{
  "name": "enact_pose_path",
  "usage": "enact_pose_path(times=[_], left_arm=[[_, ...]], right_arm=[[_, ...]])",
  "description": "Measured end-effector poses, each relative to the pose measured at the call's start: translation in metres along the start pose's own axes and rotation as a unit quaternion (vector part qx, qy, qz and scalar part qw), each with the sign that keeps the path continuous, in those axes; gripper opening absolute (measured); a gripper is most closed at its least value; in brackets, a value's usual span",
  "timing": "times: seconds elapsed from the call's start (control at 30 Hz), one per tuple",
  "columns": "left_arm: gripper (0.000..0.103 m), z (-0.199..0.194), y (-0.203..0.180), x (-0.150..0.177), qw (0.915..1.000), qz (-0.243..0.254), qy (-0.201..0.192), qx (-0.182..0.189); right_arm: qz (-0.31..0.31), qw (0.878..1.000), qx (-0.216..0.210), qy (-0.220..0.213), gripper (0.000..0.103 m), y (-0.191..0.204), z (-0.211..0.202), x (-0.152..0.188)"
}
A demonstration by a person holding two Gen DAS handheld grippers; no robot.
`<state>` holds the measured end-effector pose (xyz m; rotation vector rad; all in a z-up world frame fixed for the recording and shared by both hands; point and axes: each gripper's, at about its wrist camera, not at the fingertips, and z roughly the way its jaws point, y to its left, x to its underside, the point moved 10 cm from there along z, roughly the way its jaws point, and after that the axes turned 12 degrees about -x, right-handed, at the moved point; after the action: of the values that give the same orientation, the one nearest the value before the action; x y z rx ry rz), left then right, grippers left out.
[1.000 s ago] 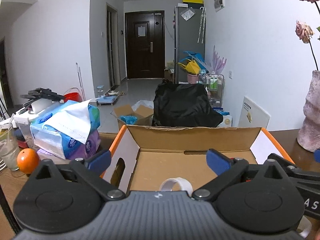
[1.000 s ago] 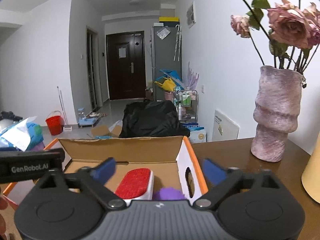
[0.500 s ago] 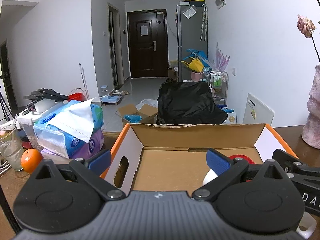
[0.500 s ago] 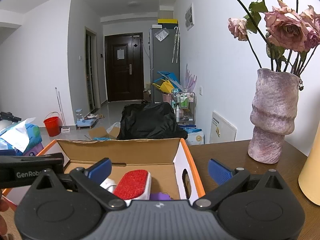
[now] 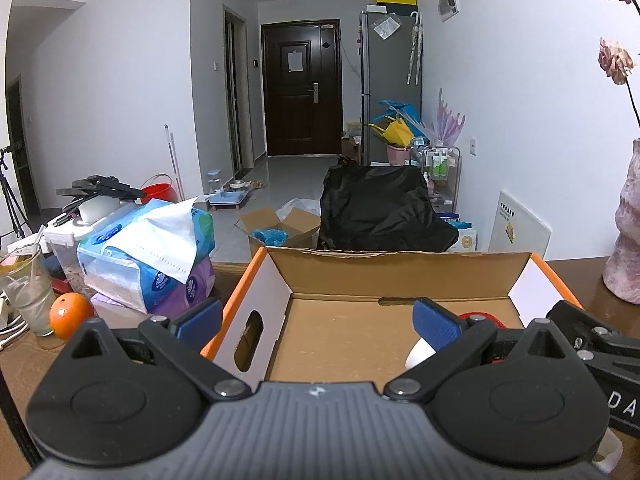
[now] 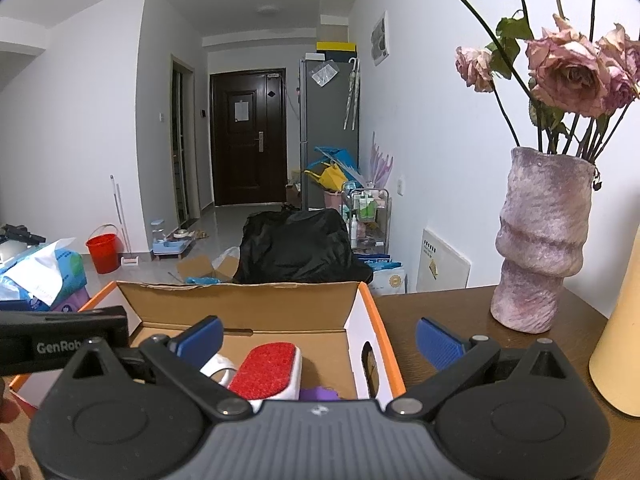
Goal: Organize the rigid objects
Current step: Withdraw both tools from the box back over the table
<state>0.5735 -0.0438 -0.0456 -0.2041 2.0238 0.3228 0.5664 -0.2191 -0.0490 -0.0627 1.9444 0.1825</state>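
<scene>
With both my left gripper (image 5: pixel 318 318) and right gripper (image 6: pixel 318 336) spread empty over the cardboard box (image 6: pixel 240 300), I should lift clear without clipping its walls.

A pink textured vase (image 6: pixel 544 240) holding dried roses (image 6: pixel 568 72) stands upright on the brown table (image 6: pixel 452 312), right of centre. At the left table edge: stacked tissue packs (image 5: pixel 156 252), an orange (image 5: pixel 71 315) and a glass (image 5: pixel 28 292) just beside it. Background floor: black bag (image 5: pixel 380 212), red bucket (image 6: pixel 103 252), open carton (image 5: pixel 280 228). A dark door (image 5: pixel 302 88) closes the hallway.
</scene>
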Motion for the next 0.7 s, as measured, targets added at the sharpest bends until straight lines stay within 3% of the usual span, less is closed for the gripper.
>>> enact_pose_path(times=[0.7], left_arm=[[0.103, -0.043, 0.011, 0.009, 0.9995, 0.017, -0.028, -0.005]], right_arm=[[-0.002, 1.0, 0.0, -0.012, 0.103, -0.007, -0.039, 0.001]])
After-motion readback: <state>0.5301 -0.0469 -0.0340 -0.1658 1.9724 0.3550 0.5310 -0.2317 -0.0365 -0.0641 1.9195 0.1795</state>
